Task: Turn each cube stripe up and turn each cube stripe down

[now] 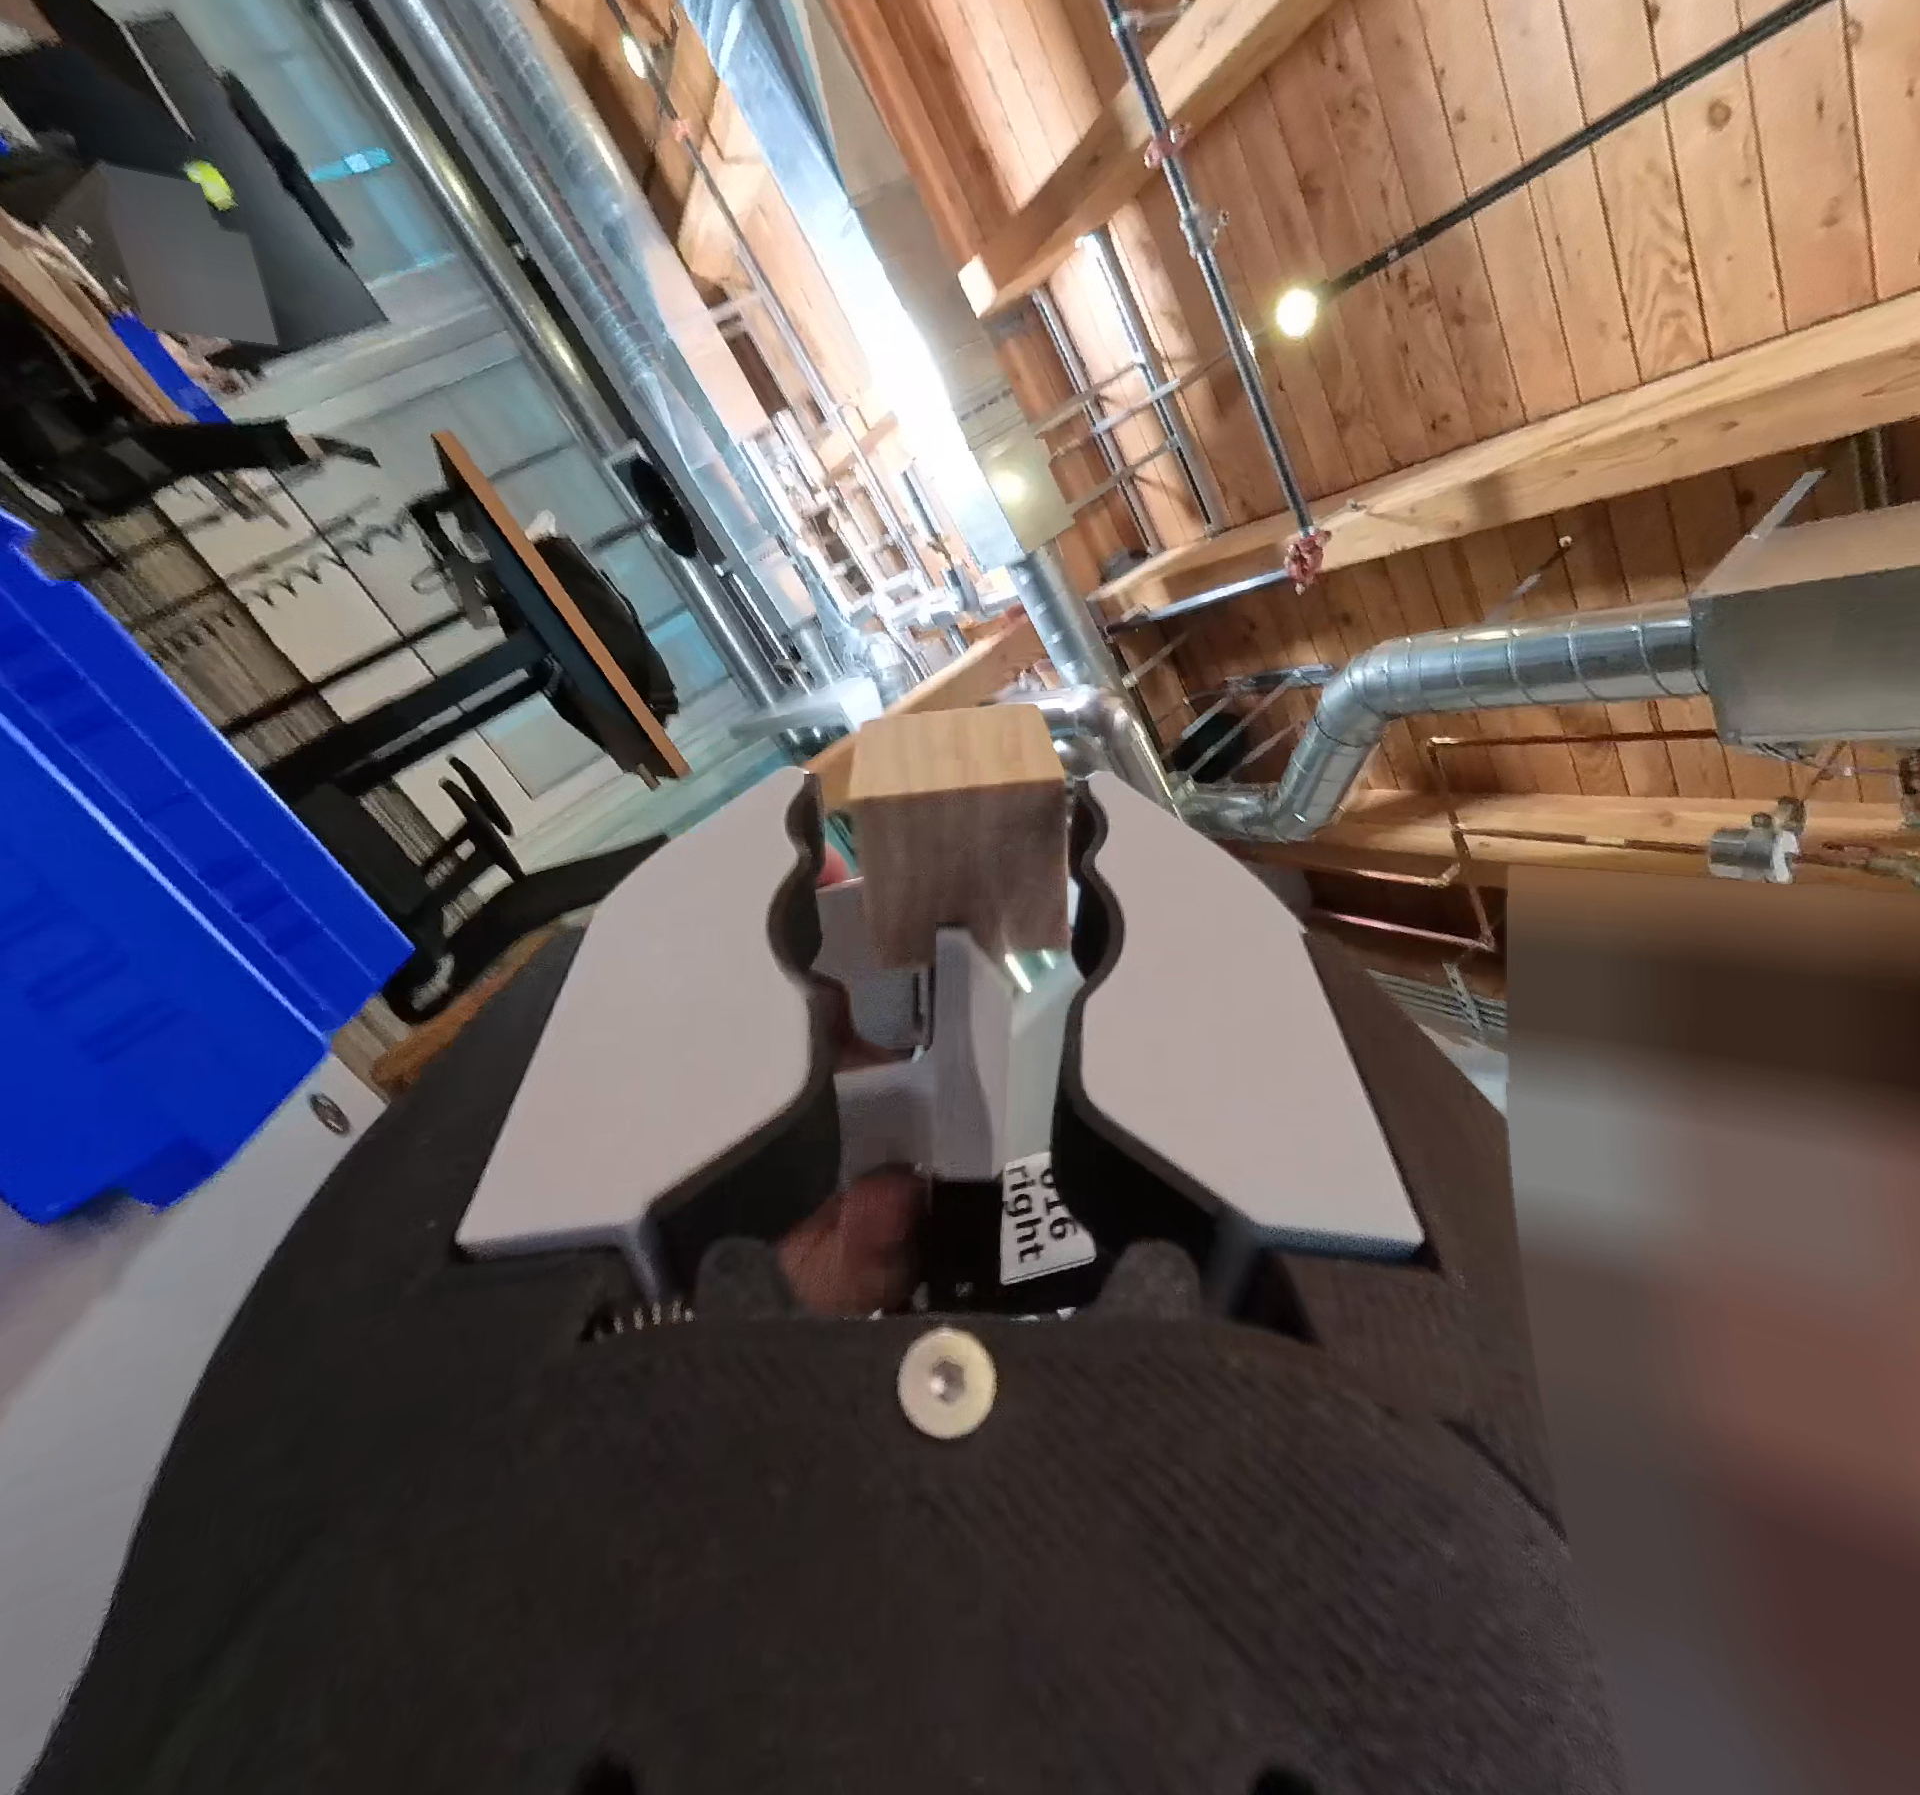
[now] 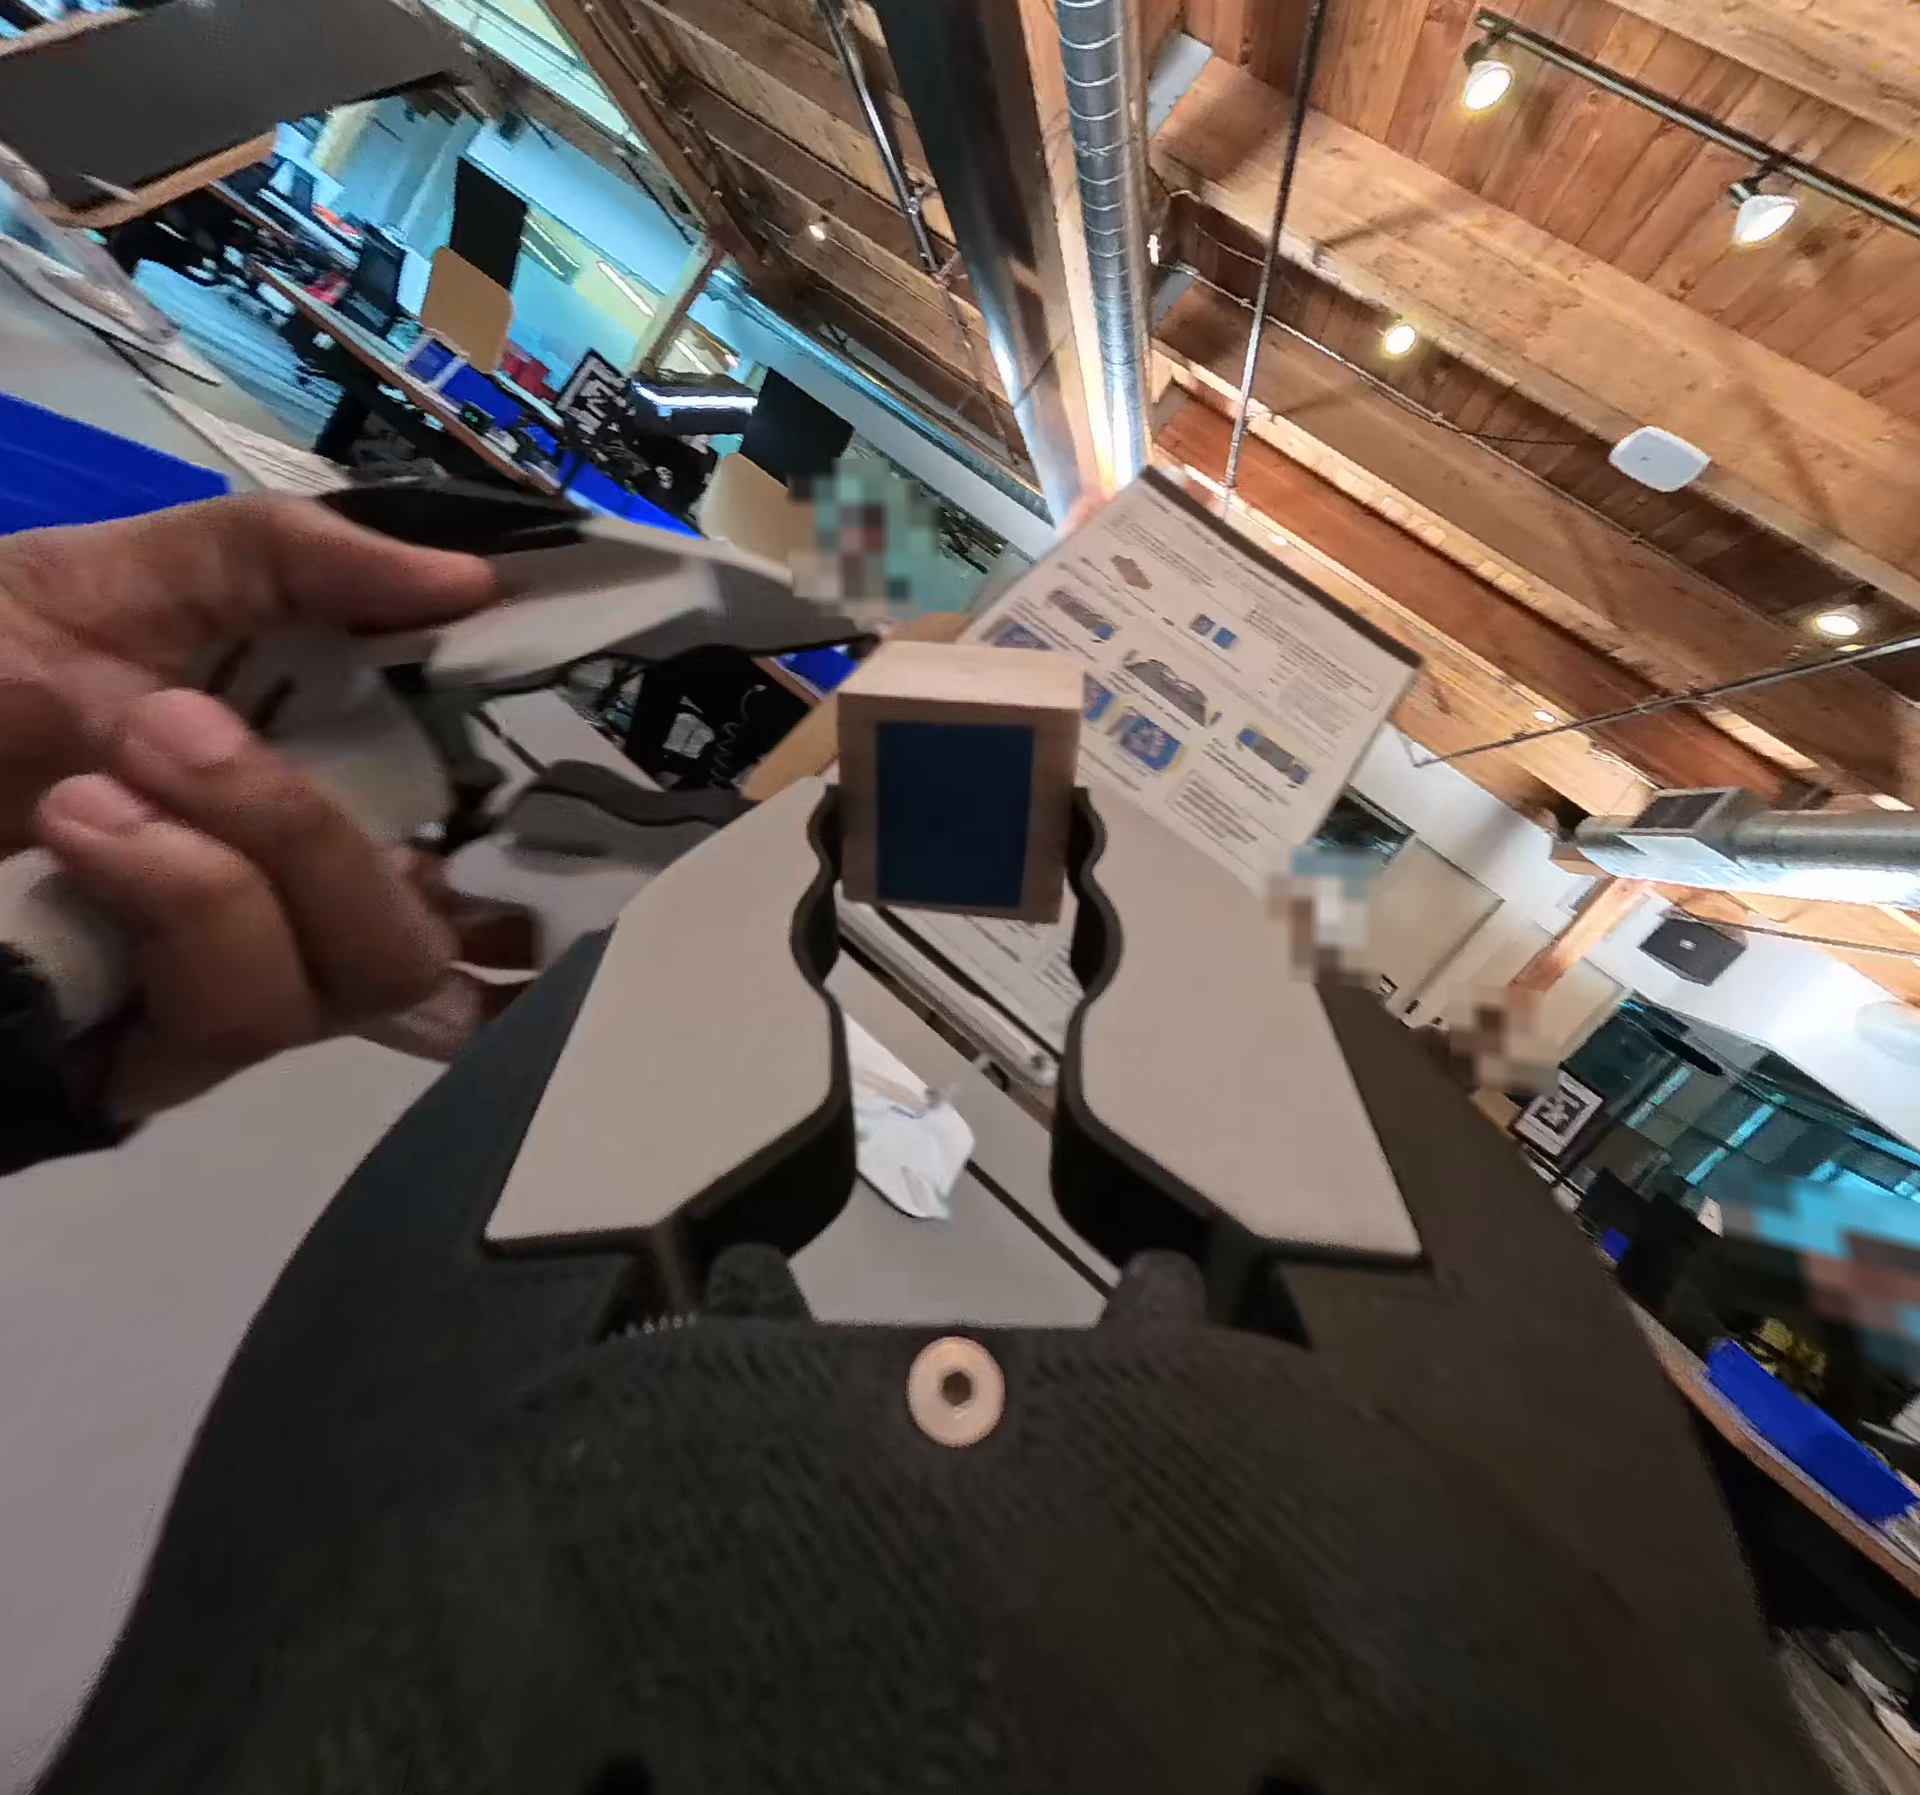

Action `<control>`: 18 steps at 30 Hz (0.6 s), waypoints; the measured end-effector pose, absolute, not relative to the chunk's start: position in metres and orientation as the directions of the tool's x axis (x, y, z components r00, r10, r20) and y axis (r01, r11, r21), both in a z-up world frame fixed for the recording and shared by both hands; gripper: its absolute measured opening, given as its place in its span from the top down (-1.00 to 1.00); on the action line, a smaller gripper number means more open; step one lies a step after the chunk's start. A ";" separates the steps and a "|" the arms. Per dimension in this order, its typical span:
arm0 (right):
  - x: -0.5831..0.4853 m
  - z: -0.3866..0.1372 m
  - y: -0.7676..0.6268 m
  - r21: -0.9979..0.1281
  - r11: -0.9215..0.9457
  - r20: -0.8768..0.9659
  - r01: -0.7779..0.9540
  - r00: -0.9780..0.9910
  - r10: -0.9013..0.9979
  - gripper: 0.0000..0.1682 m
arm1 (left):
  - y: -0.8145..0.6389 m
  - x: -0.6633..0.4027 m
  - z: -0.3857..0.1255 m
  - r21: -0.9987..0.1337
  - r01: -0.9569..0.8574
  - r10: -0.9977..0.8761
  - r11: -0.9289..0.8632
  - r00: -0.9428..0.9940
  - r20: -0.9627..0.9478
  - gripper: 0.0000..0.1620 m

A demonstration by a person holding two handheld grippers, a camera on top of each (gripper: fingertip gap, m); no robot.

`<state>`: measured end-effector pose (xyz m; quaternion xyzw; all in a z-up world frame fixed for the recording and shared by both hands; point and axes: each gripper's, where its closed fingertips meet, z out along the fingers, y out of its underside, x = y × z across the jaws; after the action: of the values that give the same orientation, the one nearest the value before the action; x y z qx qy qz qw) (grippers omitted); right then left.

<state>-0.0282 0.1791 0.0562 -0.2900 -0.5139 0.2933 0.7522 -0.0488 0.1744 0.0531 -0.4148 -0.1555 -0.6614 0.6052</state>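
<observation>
Wooden and square-edged, a cube [image 1: 956, 831] is sitting between the fingertips of the left gripper [image 1: 951, 846] in the left wrist view, its pale top face showing fine grain and its nearer face darker and shaded. Both fingers are pressing against the cube's sides; their flat grey plates have wavy black inner edges, and the body below them is black with a woven-looking texture and a round metal screw. Behind the cube, a second gripper's grey finger [image 1: 987, 1049] is reaching up to the cube's lower edge, with a white label on it. Whether that finger is touching the wood is hard to tell. A glossy blue plastic bin [image 1: 156, 914] is resting at the left on a pale table [image 1: 156, 1382]. Ribbed silver ducts [image 1: 1455, 696] are running under a plank ceiling.

In the right wrist view, the right gripper [image 2: 956, 841] is clamping a wooden cube [image 2: 951, 789] by its sides, lifted clear of the grey table [image 2: 208, 1278]. A dark blue matte rectangle is facing the camera, framed by a light wood border. A hand [image 2: 208, 789] at the left is gripping the other gripper [image 2: 582, 592], blurred; whether its fingers are apart I cannot tell from here. A white printed sheet [image 2: 1195, 665] is standing tilted behind the cube.
</observation>
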 end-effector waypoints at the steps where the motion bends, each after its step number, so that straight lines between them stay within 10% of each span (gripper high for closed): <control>1: -0.024 0.062 0.190 -0.739 0.661 0.599 -0.130 0.324 0.733 0.49 | 0.176 -0.056 0.049 -0.296 0.937 -0.663 -0.188 0.101 0.742 0.44; 7: 0.030 0.081 0.327 -0.850 0.524 0.474 0.051 0.507 0.720 0.50 | 0.201 -0.086 -0.028 -0.461 0.874 -0.506 -0.154 0.331 0.796 0.44; 18: 0.118 -0.116 0.512 -0.830 -0.188 0.259 0.525 0.661 0.704 0.49 | 0.216 -0.124 -0.087 -0.575 0.801 -0.329 -0.166 0.505 0.798 0.37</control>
<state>0.1182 0.5122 -0.1165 -0.7653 -0.4016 0.0907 0.4948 -0.1242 0.2164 -0.0865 -0.6104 -0.1935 -0.4586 0.6162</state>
